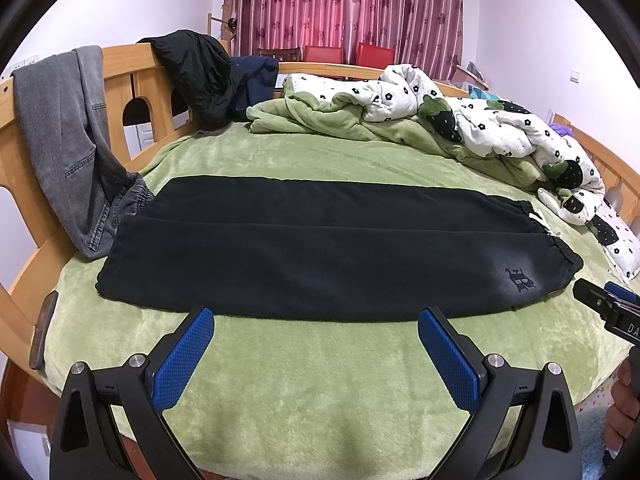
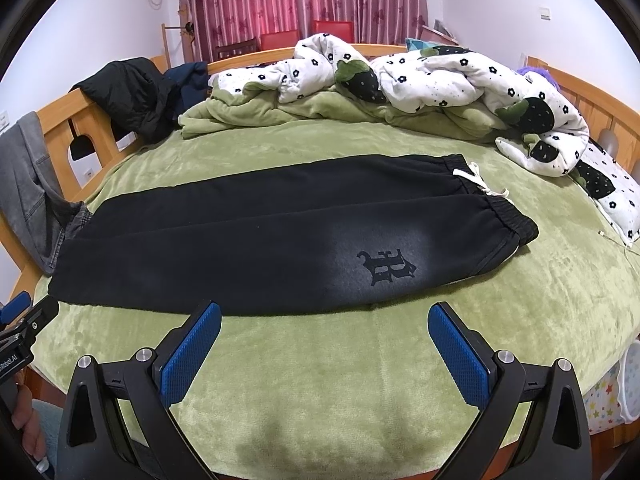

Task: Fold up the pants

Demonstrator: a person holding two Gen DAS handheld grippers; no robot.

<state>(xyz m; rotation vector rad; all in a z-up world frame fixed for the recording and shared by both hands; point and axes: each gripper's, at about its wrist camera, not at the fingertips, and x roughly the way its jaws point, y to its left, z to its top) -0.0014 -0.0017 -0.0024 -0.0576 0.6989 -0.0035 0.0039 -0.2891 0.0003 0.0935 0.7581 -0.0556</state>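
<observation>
In the left wrist view, the left gripper (image 1: 316, 322) has its two blue pads wide apart and holds nothing; it hovers just before the near long edge of the black pants (image 1: 320, 248), which lie flat across the green blanket (image 1: 320, 380) with the legs one on the other, the leg ends to the left and the waistband to the right. A risk here is that the pads close on the plush blanket together with the pants, so the fold would drag the cover up. Another risk is at the left end, where the grey jeans (image 1: 64, 140) hang from the wooden bed frame (image 1: 120, 76) and seem to touch the pant cuffs; a lift there may catch them. The right gripper (image 1: 608, 308) is cut off at the right border, so its opening cannot be judged from here. In the right wrist view, the right gripper (image 2: 324, 320) also has its pads apart and empty, just before the near edge, below the printed logo (image 2: 386, 268). The white drawstring (image 2: 480, 180) lies loose at the waistband and can slip out or be trapped in a fold. If only the upper layer is pinched, the legs would slide apart. How many layers lie at the near edge is hard to make out, because the fabric is so dark.
</observation>
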